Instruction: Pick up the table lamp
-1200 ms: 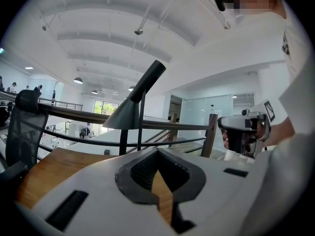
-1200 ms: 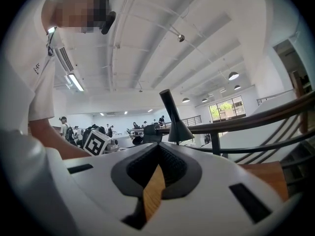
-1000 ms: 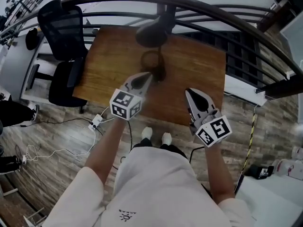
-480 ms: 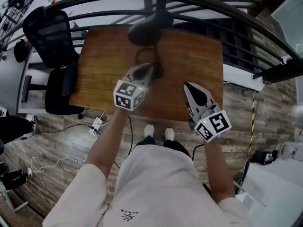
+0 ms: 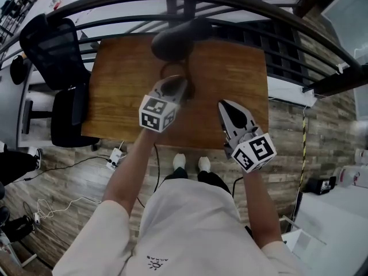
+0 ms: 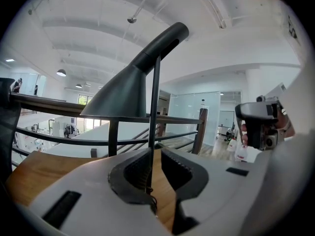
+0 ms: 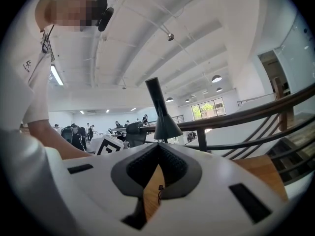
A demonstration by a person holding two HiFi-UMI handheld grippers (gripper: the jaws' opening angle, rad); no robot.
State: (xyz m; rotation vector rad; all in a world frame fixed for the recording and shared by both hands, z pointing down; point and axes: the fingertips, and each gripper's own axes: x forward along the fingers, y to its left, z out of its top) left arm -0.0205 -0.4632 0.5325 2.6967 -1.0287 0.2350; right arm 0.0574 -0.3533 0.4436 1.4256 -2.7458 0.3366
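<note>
Wooden bench (image 5: 230,85) with bare boards. A dark metal railing (image 5: 241,4) runs along the bench's far edge, and a black office chair (image 5: 49,45) stands off the bench's left side.

Dark lamp (image 5: 172,39): upright on the bench, near the far edge and left of the bench's middle. Its cone shade (image 6: 120,95) is tilted on a thin straight stem (image 6: 155,97).

Left gripper (image 5: 181,85): over the middle of the bench. Its fingers (image 6: 130,170) have just been opening and now stand slightly spread. The stem rises between them, close against the left pad, with a clear gap to the right pad.

Right gripper (image 5: 221,105): over the bench's near edge, right of the middle. Its fingers (image 7: 174,166) are pressed together at the tips, with nothing between them.
</note>
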